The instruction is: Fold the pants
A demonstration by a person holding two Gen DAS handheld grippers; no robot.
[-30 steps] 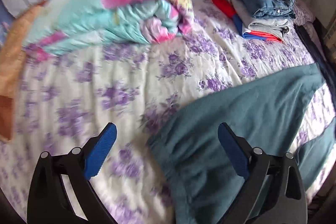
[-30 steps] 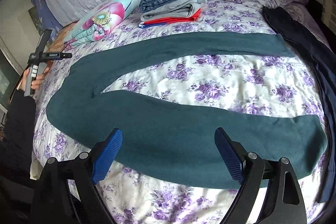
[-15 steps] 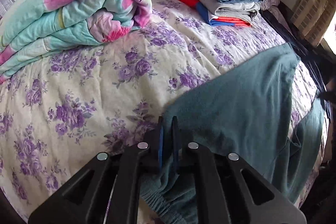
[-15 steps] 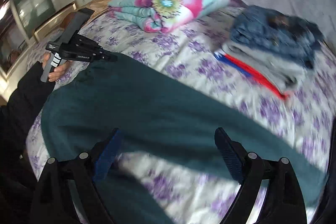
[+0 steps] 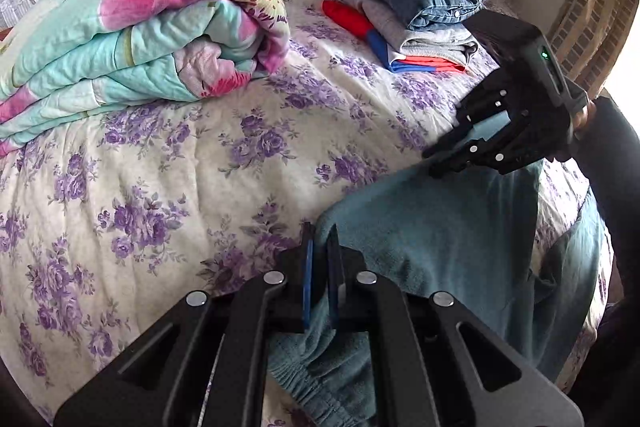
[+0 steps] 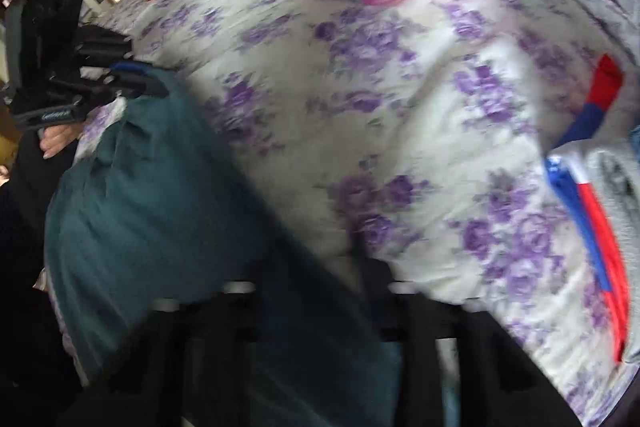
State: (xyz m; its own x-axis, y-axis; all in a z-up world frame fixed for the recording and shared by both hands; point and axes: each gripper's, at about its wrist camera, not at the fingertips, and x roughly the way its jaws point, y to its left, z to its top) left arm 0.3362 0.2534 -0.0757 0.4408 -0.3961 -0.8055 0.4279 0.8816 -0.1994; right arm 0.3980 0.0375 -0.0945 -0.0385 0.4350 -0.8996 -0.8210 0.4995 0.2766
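Clamped shut on the elastic waistband edge of the teal fleece pants [image 5: 440, 239] at bottom centre of the left wrist view: left gripper [image 5: 320, 247], blue pads nearly touching with a fold of cloth pinched between them. Same pinch as half a second ago; a second ago, spread wide above the fabric. Right gripper [image 5: 436, 157] seen at right of that view, closed onto the far edge of the same waist; wide open half a second ago. Too blurred in its own view to confirm.

Pants lifted at the waist between both grippers, cloth draped down toward lower right of the left view. In the right wrist view, pants [image 6: 160, 227] running as a dark band from the left gripper [image 6: 156, 92] at upper left down to bottom centre, long axis diagonal. Legs spread flat in two long strips a second ago, now gathered.

Underneath, white bedspread with purple flowers [image 5: 200, 167]. Upper left, rolled turquoise-and-pink quilt [image 5: 140, 27]. Upper right, stack of folded jeans and grey, red and blue clothes [image 5: 420, 11].
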